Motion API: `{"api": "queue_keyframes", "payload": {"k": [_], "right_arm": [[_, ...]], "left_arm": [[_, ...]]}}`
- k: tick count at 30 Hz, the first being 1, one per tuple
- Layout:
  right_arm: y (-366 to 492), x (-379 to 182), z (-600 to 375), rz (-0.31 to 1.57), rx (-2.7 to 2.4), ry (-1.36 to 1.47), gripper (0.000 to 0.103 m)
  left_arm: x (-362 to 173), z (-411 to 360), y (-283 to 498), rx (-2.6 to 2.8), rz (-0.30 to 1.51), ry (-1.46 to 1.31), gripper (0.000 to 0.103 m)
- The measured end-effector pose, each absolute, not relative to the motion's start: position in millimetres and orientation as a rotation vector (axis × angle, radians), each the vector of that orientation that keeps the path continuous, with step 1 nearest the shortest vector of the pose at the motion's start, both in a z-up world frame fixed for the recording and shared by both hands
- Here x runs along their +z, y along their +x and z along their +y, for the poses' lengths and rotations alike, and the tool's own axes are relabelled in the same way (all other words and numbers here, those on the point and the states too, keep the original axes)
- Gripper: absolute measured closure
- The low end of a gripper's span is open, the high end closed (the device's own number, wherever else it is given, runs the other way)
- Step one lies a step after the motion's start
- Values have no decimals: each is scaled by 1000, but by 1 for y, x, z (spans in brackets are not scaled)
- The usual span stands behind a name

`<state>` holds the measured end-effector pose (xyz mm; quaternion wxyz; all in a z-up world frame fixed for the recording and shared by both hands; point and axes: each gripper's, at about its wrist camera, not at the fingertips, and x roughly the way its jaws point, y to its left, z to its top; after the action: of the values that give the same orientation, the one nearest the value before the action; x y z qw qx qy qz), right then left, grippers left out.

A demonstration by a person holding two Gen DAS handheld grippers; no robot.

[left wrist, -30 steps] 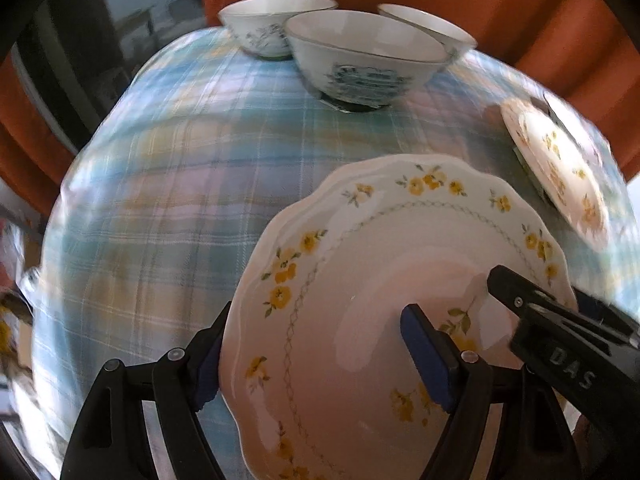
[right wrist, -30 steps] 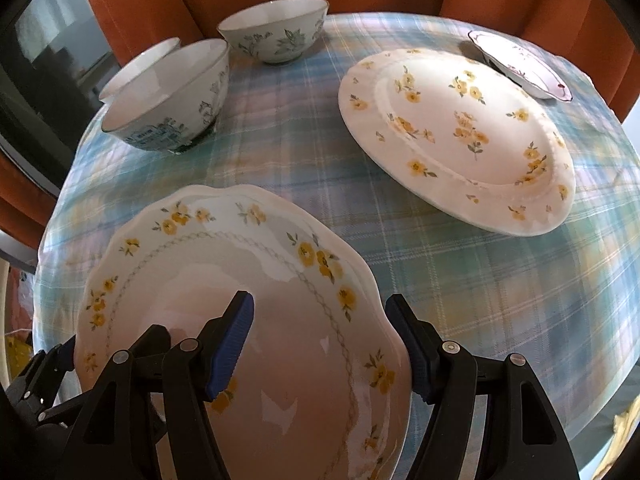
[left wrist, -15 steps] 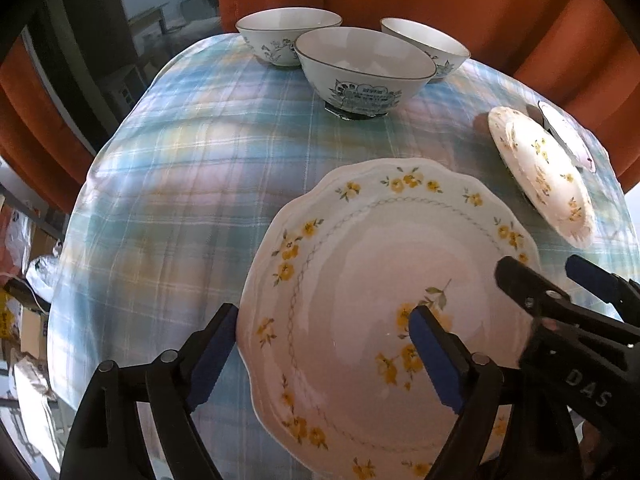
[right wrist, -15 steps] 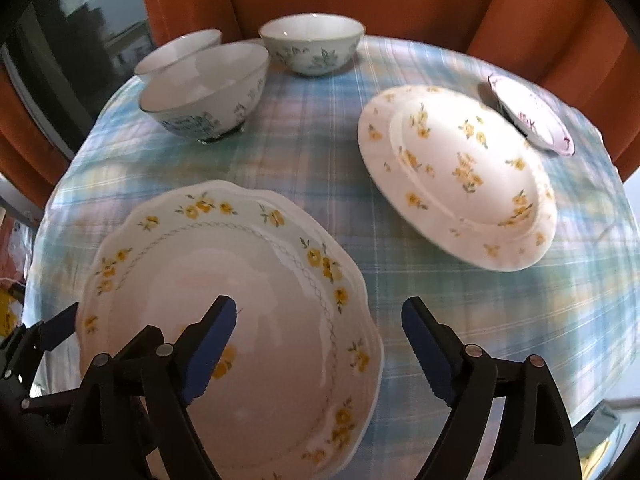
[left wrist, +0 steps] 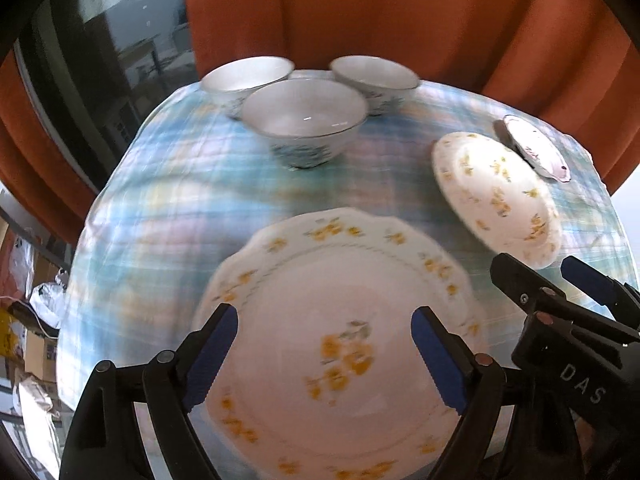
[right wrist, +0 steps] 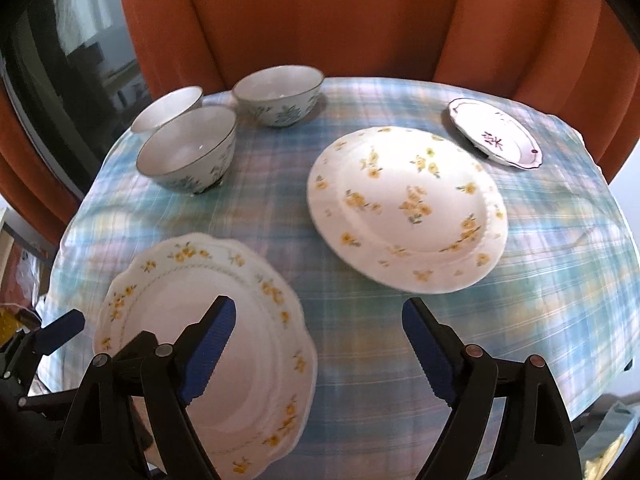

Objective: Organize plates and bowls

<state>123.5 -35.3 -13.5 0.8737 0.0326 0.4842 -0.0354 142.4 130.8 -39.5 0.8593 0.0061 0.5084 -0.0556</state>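
A scalloped plate with yellow flowers (left wrist: 340,320) lies on the checked tablecloth (left wrist: 168,208) near the front edge; it also shows in the right wrist view (right wrist: 192,312). My left gripper (left wrist: 324,356) is open above it, touching nothing. My right gripper (right wrist: 316,344) is open and empty, above the plate's right rim and the cloth. A larger round flowered plate (right wrist: 404,208) lies right of centre. Three bowls (right wrist: 188,152) stand at the back left. A small purple-patterned plate (right wrist: 496,136) sits at the back right.
The round table (right wrist: 560,300) drops away on all sides. Orange curtains (right wrist: 320,16) hang close behind it. A dark window (right wrist: 60,60) is at the left. Boxes and clutter (left wrist: 28,328) lie on the floor to the left.
Both grippers have let go of the scalloped plate, opened and drawn back and up. The plate now lies flat on the cloth.
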Motion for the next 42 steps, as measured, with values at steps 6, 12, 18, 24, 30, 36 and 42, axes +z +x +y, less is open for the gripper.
{"api": "queue_keyframes", "payload": {"k": [6,12,18,24,30,36,42], "right_arm": [[134,-8,-79,1010,-95,100,15],[161,-9,-131,1062,-62,161,15],[192,-11,-172,1041,-66,177,15],[227,-24,-203,1053,-62,213,15],[255,-45,-217,1070,-60,192,15],[272,-68,-222,1114,-63,167,18],[279,-86,-222,1156,-20,202,33]], "left_arm": [[-41,85,152,-121,1048,15,13],[-42,37,176,-106,1044,18,13],[-45,-4,211,-56,1046,23,13],[-56,-26,238,21,1056,1,15],[-79,-39,266,53,1082,18,16],[-104,-42,282,61,1158,7,19],[-110,-43,285,76,1168,23,22]]}}
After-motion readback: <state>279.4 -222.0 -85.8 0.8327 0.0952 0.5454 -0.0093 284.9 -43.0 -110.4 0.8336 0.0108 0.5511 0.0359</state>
